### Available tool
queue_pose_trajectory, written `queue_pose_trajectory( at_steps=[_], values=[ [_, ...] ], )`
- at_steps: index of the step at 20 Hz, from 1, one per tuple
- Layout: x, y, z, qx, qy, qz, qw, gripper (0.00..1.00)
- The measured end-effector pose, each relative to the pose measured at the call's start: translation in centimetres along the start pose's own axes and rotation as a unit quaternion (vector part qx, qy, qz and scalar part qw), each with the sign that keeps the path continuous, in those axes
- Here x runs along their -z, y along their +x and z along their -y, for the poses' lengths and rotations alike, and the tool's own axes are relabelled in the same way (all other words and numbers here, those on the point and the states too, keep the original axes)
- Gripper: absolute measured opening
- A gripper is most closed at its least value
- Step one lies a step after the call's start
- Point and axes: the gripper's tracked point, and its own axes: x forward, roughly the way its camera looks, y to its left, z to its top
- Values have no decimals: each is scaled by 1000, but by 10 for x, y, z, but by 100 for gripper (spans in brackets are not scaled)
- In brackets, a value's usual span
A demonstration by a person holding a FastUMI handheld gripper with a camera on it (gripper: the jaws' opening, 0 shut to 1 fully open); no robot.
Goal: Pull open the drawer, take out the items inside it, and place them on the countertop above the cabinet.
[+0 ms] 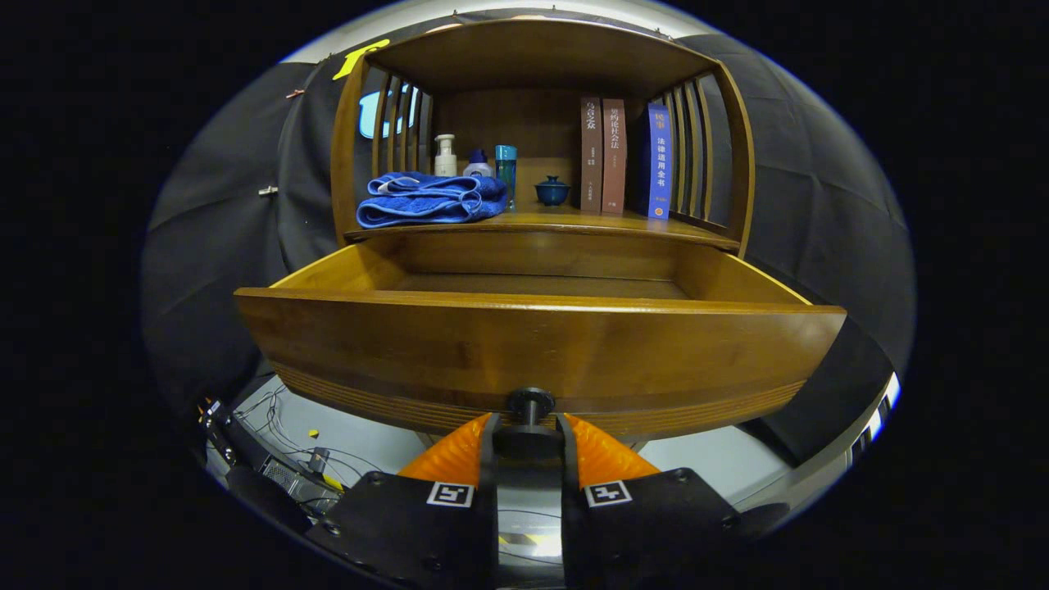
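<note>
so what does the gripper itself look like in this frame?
The gripper has two wedge-shaped fingers tapering toward the tips. Each is mounted on a flat black plate with visible screws, and each plate carries a square black-and-white fiducial tag near the finger base. No cables on it are visible.

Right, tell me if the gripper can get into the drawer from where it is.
Probably not yet. The gripper sits low, fingers closed around the knob, and the drawer front stands tall ahead of it. The drawer is pulled open, so letting go and rising over the front should leave the way free.
</note>
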Motion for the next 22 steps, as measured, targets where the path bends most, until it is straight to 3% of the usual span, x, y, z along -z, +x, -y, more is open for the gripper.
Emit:
queue_pose_trajectory(
  at_steps=[17, 18, 22],
  values=[
    [26, -19, 2, 9, 15, -28, 999, 35],
    [26, -23, 0, 12, 9, -24, 1000, 44],
    [5, -50, -9, 15, -14, -16, 1000, 98]
  ],
)
